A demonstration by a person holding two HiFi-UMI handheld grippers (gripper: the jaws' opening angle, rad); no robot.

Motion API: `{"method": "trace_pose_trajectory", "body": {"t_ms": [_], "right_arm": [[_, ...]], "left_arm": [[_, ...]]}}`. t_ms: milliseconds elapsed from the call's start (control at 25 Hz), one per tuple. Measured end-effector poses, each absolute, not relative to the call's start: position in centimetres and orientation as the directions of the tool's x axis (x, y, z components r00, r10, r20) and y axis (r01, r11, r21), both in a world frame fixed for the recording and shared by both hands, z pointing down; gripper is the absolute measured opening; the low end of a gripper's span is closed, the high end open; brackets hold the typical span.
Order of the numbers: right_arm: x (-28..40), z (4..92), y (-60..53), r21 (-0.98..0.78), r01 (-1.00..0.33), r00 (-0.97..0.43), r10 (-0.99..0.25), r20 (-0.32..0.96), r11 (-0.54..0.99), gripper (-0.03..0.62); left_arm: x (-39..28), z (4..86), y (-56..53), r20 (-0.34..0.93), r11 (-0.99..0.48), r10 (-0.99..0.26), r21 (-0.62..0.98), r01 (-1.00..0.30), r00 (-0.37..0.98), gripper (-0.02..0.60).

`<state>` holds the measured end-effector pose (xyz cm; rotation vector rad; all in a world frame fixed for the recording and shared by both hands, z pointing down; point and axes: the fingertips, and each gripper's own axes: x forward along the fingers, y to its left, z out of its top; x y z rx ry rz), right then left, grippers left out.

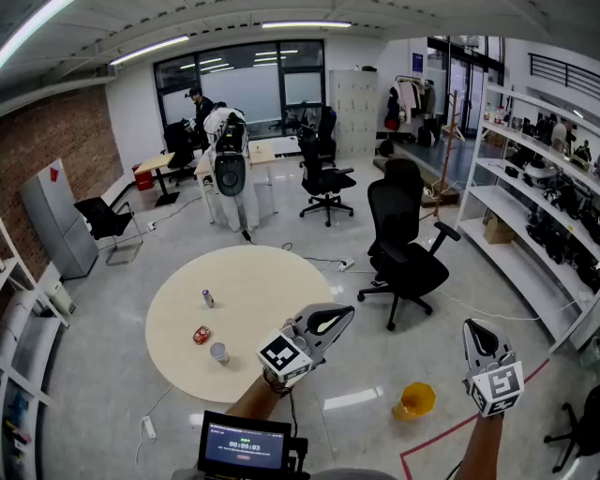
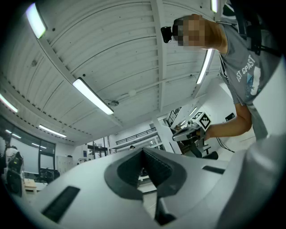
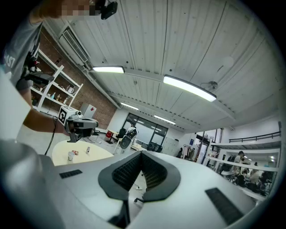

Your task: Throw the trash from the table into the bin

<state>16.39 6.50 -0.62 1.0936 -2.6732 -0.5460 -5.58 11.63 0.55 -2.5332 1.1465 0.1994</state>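
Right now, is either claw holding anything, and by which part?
Nothing is held. The left claw and the right claw are both shut and empty.

We see a red brick wall [image 1: 56, 131] at left, dark glazed windows [image 1: 253, 80] at the far end, a glossy grey floor [image 1: 112, 309], a black swivel office chair [image 1: 405, 246], white open shelving [image 1: 525, 178] at right and long fluorescent strip lights [image 1: 305, 24] overhead.

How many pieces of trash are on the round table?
3, all on the table: a can farthest off, a red piece in the middle, a cup nearest. None seems hidden.
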Motion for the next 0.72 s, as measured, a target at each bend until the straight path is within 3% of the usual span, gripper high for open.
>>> {"method": "trace_pose_trajectory", "body": {"t_ms": [400, 720], "right_arm": [[-3.4, 0.0, 5.3, 0.414, -0.518, -0.806, -0.589, 0.055, 0.748, 0.006], [-21.9, 2.5, 7.1, 0.446, -0.309, -0.909, -0.399, 0.122, 0.840, 0.008]], "left_arm": [[-24.1, 2.1, 14.6, -0.289, -0.459, -0.797, -0.284, -0.842, 0.531, 0.035], [-38.8, 6.2, 21.3, -0.319, -0.264, -0.899, -0.150, -0.953, 0.299, 0.035]]}}
